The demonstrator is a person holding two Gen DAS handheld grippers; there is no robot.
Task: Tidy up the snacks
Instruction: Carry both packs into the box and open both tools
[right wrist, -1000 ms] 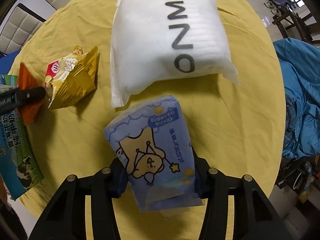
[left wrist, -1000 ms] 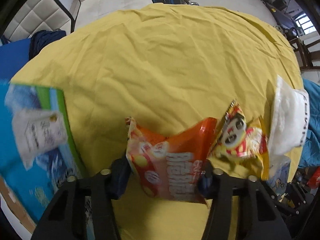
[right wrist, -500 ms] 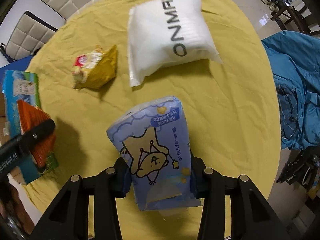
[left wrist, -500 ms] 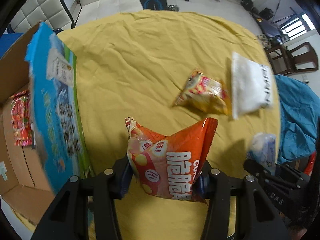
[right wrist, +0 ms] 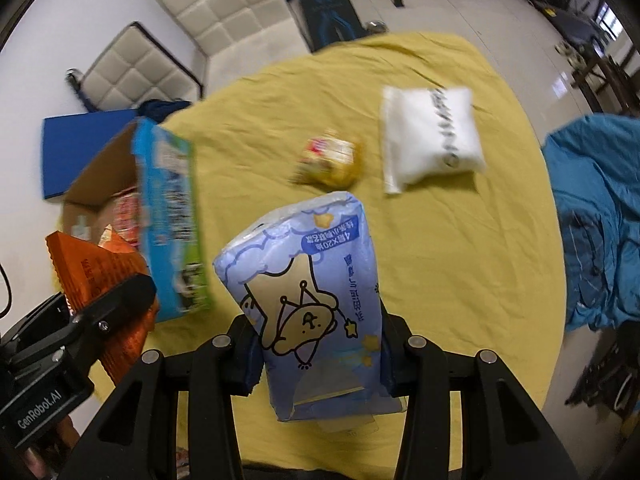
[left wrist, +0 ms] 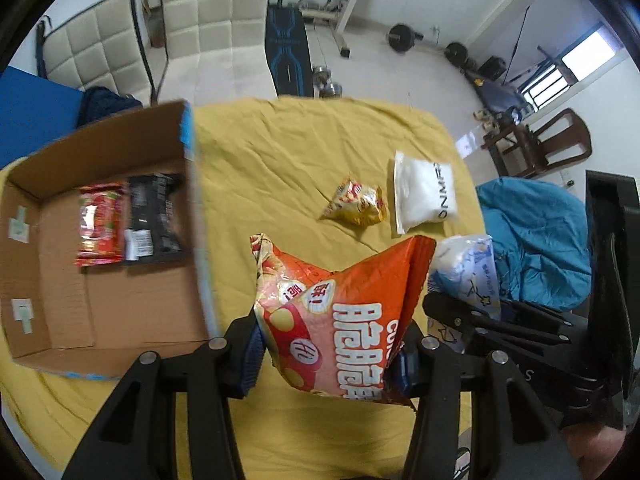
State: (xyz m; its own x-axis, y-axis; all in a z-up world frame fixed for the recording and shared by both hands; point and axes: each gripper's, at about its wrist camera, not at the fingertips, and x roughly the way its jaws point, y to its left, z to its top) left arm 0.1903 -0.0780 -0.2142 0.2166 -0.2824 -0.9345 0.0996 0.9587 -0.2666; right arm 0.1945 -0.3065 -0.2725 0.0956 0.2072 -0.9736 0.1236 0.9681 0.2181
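My left gripper (left wrist: 326, 356) is shut on an orange snack bag (left wrist: 340, 320), held above the yellow cloth just right of an open cardboard box (left wrist: 104, 312). Inside the box lie a red packet (left wrist: 100, 220) and a black packet (left wrist: 152, 216). My right gripper (right wrist: 320, 356) is shut on a pale blue tissue pack (right wrist: 312, 288) with a bear drawing, also lifted. That blue tissue pack (left wrist: 468, 268) shows at the right of the left wrist view. On the cloth rest a small yellow snack bag (left wrist: 356, 204) and a white pillow pack (left wrist: 424, 196).
The table under the yellow cloth (left wrist: 300, 152) is round. The cardboard box (right wrist: 168, 216) has a blue printed outer wall. A blue garment (right wrist: 600, 216) hangs off the right side. Padded chairs (right wrist: 224, 12), a wooden chair (left wrist: 556, 144) and gym weights stand beyond.
Both grippers rose and pulled back from the table with their packs. The left one swung left, bringing the open box and its inside into view.
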